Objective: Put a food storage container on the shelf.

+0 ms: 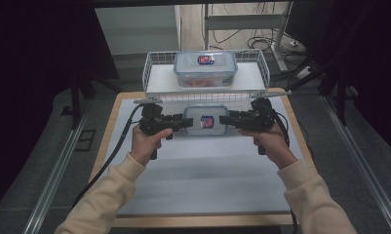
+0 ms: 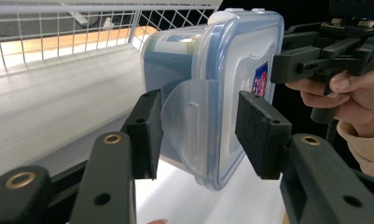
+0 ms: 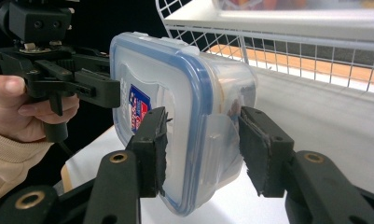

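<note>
The left tool (image 1: 185, 122) and the right tool (image 1: 226, 119) faced each other across a clear plastic food container (image 1: 205, 121), each clamped on one short end of it, jaws closed over the lid edge and the side clasp. In the left gripper view the pads (image 2: 146, 133) sat on either side of a translucent latch flap of the container (image 2: 212, 93); in the right gripper view the pads (image 3: 154, 149) bracketed the blue-sealed rim of the container (image 3: 175, 112) in the same way. The box hung between the two tools above the white-covered desk (image 1: 198, 170), its long axis running from one tool to the other, so both hands were equally near and shared the load. Straight ahead of it, just beyond the desk's far edge, stood a white wire basket shelf (image 1: 154, 73) carrying a second, similar container (image 1: 205, 68) with orange contents. The coming move seemingly turned on carrying the held box forward to that shelf. A red-and-blue label (image 1: 206, 121) sat on the lid, its writing too small to read.
</note>
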Motion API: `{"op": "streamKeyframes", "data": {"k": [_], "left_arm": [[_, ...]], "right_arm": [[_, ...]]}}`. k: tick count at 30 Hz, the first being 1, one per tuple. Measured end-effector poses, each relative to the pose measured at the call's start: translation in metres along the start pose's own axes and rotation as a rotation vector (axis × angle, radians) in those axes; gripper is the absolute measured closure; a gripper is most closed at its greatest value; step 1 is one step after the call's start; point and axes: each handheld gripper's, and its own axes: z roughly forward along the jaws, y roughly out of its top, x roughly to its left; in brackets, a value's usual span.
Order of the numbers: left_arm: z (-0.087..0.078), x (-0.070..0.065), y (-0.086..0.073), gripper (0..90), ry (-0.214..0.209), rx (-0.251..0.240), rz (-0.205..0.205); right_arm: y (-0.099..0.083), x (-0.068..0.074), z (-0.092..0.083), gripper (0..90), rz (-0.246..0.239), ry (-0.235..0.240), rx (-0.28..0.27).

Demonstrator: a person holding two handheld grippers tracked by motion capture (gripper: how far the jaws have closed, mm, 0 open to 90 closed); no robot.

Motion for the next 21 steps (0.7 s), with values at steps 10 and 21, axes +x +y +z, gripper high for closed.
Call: {"op": "streamKeyframes", "data": {"k": [10,21], "left_arm": [[-0.006,-0.004,0.022,52.5,0.004,-0.022,0.023],[-0.009,-0.004,0.038,52.5,0.002,-0.04,0.026]], "right_arm": [[0.021,0.003,-0.007,52.9,-0.019,-0.003,-0.016],[0.04,0.004,-0.008,52.9,-0.033,-0.008,-0.026]]}}
